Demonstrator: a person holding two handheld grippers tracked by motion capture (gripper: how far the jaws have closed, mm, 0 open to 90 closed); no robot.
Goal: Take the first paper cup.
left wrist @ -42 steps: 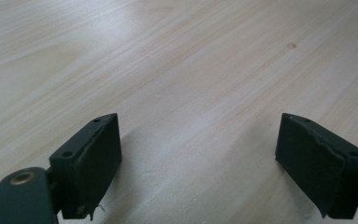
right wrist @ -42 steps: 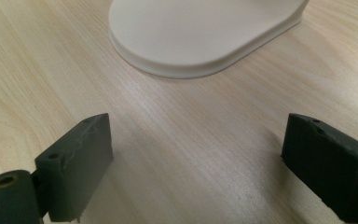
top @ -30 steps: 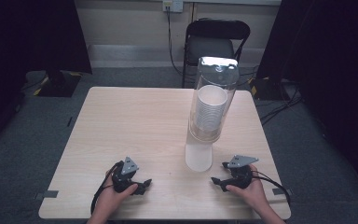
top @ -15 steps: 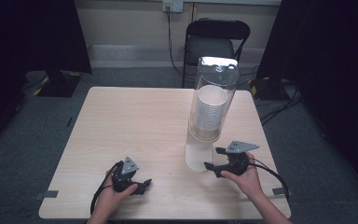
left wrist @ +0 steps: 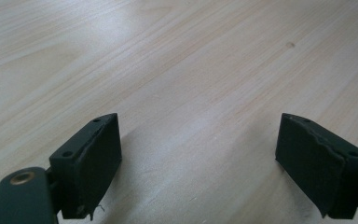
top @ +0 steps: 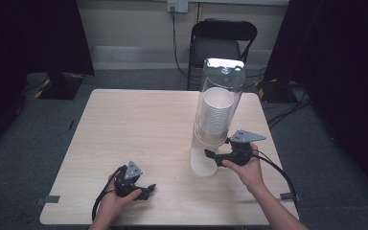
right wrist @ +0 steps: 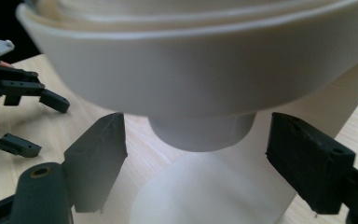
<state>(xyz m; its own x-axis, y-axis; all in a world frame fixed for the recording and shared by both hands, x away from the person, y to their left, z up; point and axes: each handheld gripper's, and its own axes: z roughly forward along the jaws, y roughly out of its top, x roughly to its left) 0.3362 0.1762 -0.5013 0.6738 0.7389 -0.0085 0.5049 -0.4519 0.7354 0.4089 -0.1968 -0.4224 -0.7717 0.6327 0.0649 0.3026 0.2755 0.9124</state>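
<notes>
Pale wood-grain square table (top: pixel 139 129) carries everything. Tall clear plastic cup dispenser tube (top: pixel 219 103) w/ a stack of white paper cups (top: pixel 214 115) inside stands upright on its white base (top: pixel 204 162), toward the table's right edge, nearer the near edge than the far one. Long axis vertical, capped top up, dispensing mouth facing down at the base.

Right gripper (top: pixel 210 154), black w/ grey three-cornered plate, is held in the right hand (top: pixel 246 167) just beside the dispenser's lower end, nose aimed left at the gap between the tube's bottom and the base. In the right gripper view its jaws stand wide apart, released, nothing between the pads; the bottom white cup (right wrist: pixel 200 133) pokes down from the wide white collar (right wrist: pixel 205 70) just ahead of them, base (right wrist: pixel 205 196) below. Not touching it.

Left gripper (top: pixel 147 188) sits low on the table near the near-left corner, left hand (top: pixel 112 203) wrapped round it, nose pointing right. Left gripper view: jaws spread wide over bare wood (left wrist: pixel 177 70), gripping nothing.
</notes>
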